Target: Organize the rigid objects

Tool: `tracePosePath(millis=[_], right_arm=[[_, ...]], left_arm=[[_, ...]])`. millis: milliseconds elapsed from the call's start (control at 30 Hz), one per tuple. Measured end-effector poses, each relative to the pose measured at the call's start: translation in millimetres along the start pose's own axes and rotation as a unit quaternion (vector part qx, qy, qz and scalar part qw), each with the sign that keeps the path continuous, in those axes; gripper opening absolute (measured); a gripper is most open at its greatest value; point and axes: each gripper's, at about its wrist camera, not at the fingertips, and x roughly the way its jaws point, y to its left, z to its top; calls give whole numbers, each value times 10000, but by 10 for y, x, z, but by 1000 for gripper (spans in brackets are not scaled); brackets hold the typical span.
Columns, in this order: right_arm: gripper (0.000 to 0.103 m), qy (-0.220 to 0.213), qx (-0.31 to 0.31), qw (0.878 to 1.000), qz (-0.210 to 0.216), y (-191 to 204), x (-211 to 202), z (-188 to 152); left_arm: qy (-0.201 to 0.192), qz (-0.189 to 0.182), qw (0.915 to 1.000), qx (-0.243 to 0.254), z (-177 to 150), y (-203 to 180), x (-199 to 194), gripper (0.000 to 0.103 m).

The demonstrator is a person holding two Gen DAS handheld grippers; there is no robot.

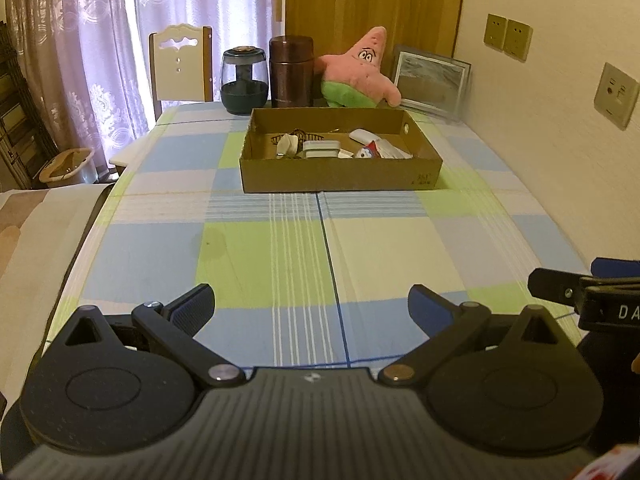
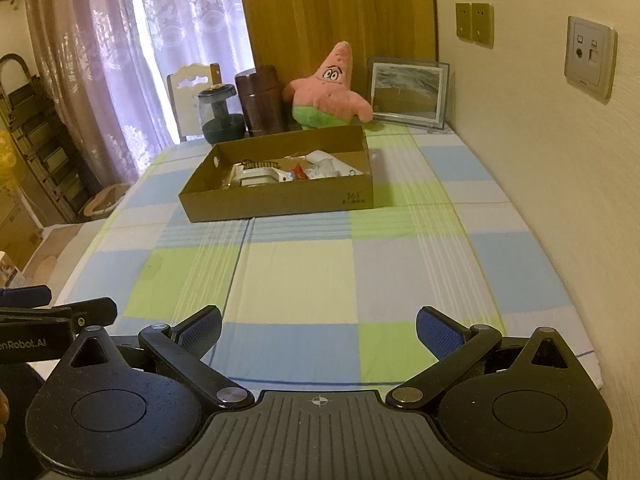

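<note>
While we hold both grippers (image 1: 312,306) (image 2: 319,326) spread and empty, checked tablecloth (image 1: 280,248), cardboard box (image 1: 340,176), lace curtains (image 1: 100,40), wall sockets (image 2: 590,56).

The small things heaped in the cardboard box (image 1: 340,178) are too small and jumbled to name, and its near wall hides their lower parts; the chair (image 1: 180,64) at the far end shows only its back above the table (image 1: 280,248). The right gripper (image 1: 576,292) is cut off by the right edge of the left view; the left gripper (image 2: 52,312) is cut off by the left edge of the right view, so neither shows its grip there.
</note>
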Motion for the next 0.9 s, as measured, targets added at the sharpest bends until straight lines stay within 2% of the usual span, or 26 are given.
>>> tracePosePath(millis=[367, 900], right_arm=[[101, 44, -112, 9999, -35, 69, -69, -143], [101, 59, -131, 9999, -64, 55, -75, -165]], left_arm=[[38, -32, 10000, -35, -108, -38, -102, 101], [45, -95, 9999, -28, -124, -75, -127, 101]])
